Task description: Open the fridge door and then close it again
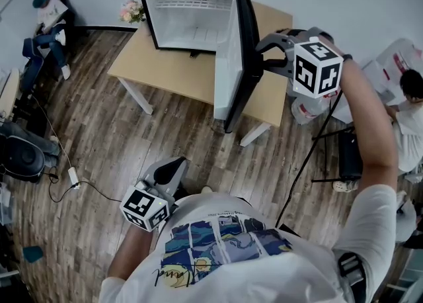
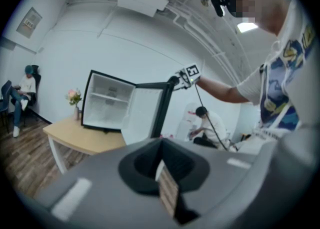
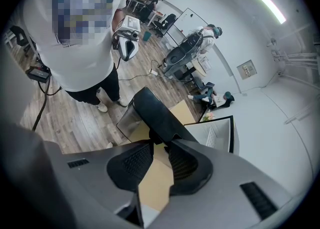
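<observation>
Two grippers are held by one person standing before a small black fridge [image 1: 190,14] on a wooden table [image 1: 165,69]. The fridge door [image 1: 232,63] is swung wide open. The right gripper [image 1: 262,53] has its jaws slightly parted, their tips against the door's outer top edge [image 3: 155,110], with bare tabletop showing in the gap behind the tips. The left gripper [image 1: 176,164] hangs low by the person's waist, well apart from the fridge, its jaws clenched together on nothing.
</observation>
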Demonstrator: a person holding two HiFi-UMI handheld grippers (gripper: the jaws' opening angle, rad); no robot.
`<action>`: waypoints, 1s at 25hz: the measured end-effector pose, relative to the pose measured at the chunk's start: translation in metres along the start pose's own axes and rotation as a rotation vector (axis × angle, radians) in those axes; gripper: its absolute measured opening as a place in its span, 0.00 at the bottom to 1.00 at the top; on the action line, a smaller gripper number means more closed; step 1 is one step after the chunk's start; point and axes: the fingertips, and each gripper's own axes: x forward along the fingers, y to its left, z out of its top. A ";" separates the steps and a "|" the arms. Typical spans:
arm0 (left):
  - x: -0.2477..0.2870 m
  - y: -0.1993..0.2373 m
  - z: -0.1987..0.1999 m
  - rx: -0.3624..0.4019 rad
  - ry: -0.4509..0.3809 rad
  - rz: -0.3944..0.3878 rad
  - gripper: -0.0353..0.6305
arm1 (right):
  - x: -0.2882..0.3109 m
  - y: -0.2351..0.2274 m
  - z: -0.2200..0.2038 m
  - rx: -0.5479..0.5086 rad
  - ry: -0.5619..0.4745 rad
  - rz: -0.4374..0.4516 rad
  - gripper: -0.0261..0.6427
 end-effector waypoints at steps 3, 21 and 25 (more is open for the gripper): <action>0.000 0.000 -0.001 -0.001 0.002 0.002 0.07 | 0.000 0.000 -0.001 -0.003 0.000 -0.002 0.14; 0.008 0.001 -0.003 -0.002 0.023 -0.009 0.07 | -0.001 -0.001 0.001 -0.013 -0.013 -0.003 0.14; 0.007 0.009 0.001 -0.001 0.017 -0.024 0.07 | 0.003 -0.007 0.008 -0.016 -0.008 0.000 0.14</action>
